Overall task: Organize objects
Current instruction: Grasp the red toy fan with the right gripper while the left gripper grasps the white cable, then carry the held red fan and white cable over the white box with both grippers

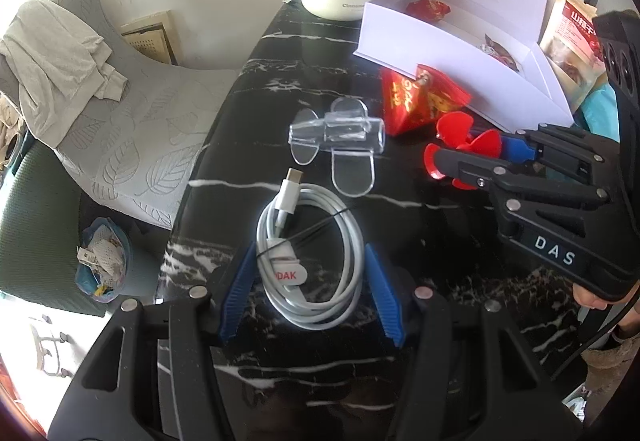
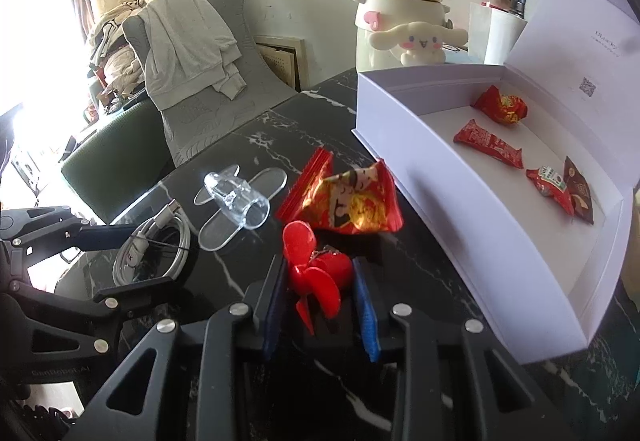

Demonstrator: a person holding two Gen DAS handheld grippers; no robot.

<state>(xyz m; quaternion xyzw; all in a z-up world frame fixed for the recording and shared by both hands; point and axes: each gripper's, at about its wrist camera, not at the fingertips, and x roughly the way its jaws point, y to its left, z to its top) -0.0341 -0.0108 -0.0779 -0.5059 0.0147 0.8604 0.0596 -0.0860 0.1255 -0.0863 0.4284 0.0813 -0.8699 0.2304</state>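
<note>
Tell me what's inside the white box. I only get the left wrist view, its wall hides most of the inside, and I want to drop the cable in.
Observer: Four snack packets lie in the box, all toward its far end.
Operator: Any bare floor left for the cable?
Observer: Yes. The part of the floor nearest the right claw is bare.
</note>
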